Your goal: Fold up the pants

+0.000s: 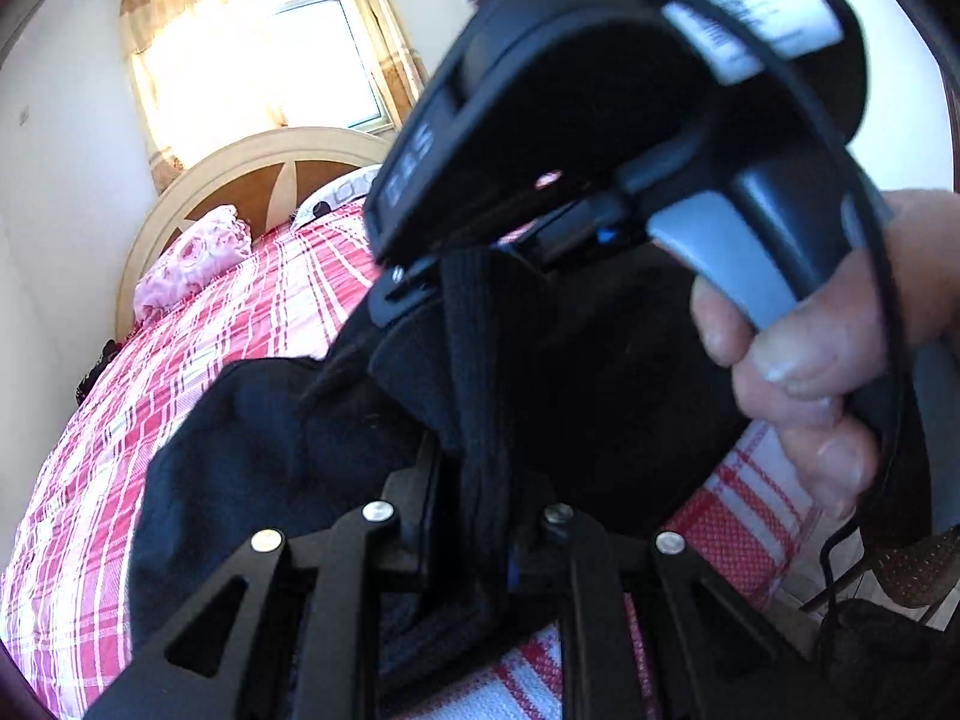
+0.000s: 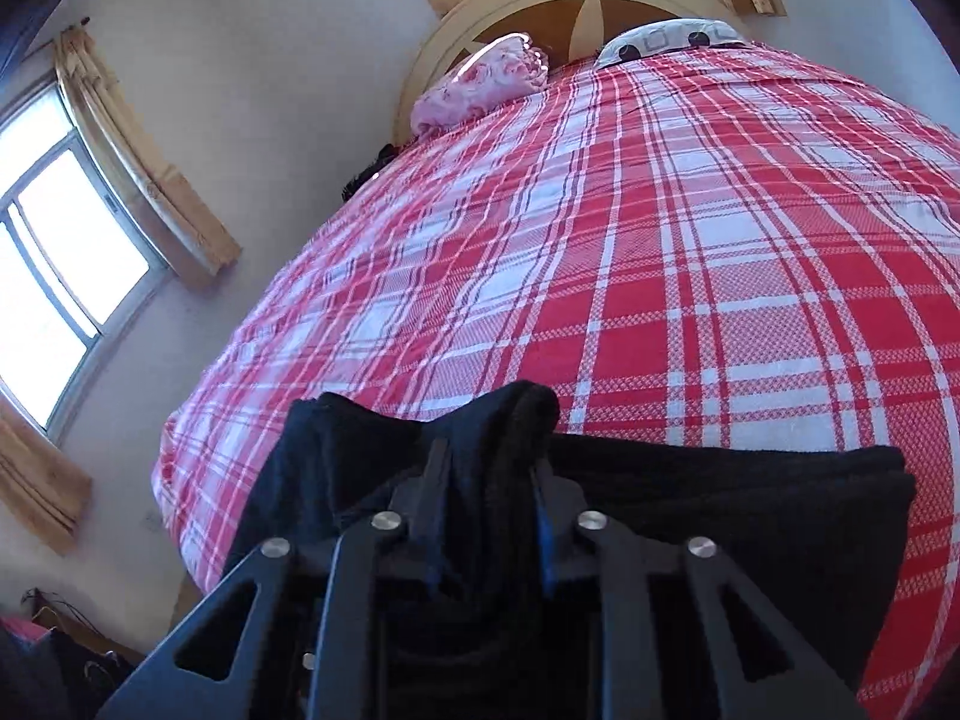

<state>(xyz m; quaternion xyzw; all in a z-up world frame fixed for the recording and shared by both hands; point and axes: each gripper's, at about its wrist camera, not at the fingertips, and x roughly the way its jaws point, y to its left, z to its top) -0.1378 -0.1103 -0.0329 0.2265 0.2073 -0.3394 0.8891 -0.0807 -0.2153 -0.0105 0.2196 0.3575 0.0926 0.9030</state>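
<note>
Both grippers clamped on black pants (image 2: pixel 720 516) at bed's (image 2: pixel 690 252) 6 o'clock edge, left gripper (image 1: pixel 480 516) and right gripper (image 2: pixel 489 480) bunching waistband: mid-fold, next likely carry fabric toward 12 o'clock.

Red plaid bed (image 2: pixel 660 240), arched headboard (image 2: pixel 564 0) — sunlit curtained window (image 1: pixel 252 60), pale walls (image 2: pixel 270 60)

The left gripper (image 1: pixel 474 516) has black slotted linkage arms with silver screws. The right gripper (image 1: pixel 630 138) is black, with a grey trigger, white label and black cable.
</note>
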